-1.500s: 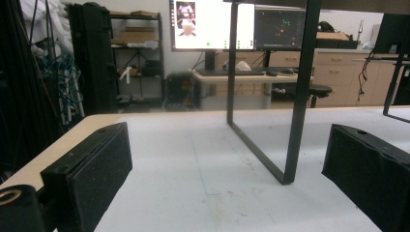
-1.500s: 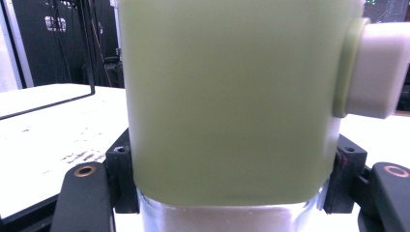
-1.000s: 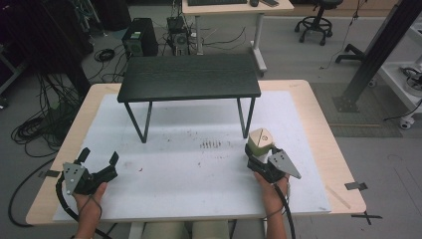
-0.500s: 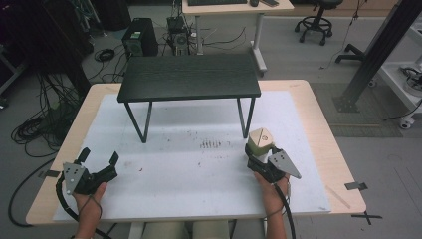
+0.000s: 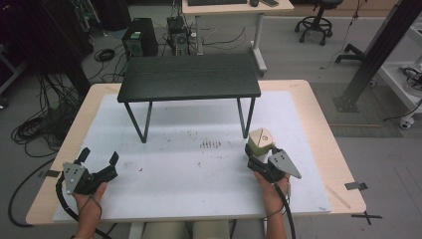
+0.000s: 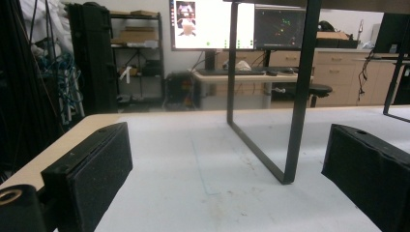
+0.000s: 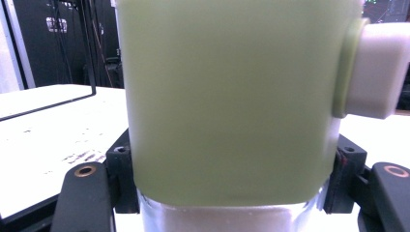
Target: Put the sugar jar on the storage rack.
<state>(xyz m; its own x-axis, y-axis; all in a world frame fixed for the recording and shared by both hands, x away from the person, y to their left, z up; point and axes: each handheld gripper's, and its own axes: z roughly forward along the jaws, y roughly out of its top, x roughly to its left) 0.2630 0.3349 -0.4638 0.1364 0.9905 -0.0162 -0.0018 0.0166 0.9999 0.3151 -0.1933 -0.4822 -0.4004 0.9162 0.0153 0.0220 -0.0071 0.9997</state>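
A squarish container (image 5: 261, 141) with an olive-green lid stands on the white mat (image 5: 199, 174), just right of the black stand's front right leg. My right gripper (image 5: 257, 153) is shut on it from the near side. In the right gripper view the green lid (image 7: 227, 96) looms close over a clear base (image 7: 217, 217), with a cream latch (image 7: 377, 67) on its right side and a black jaw pressed against each side. My left gripper (image 5: 99, 156) rests at the mat's near left, open. Its black pads (image 6: 92, 169) stand wide apart with nothing between them.
A low black stand (image 5: 189, 77) on thin metal legs straddles the far half of the mat; one of its legs (image 6: 295, 96) rises ahead of the left gripper. Dark scuff marks (image 5: 211, 145) dot the mat's middle. The wooden table edge (image 5: 343, 164) borders the mat.
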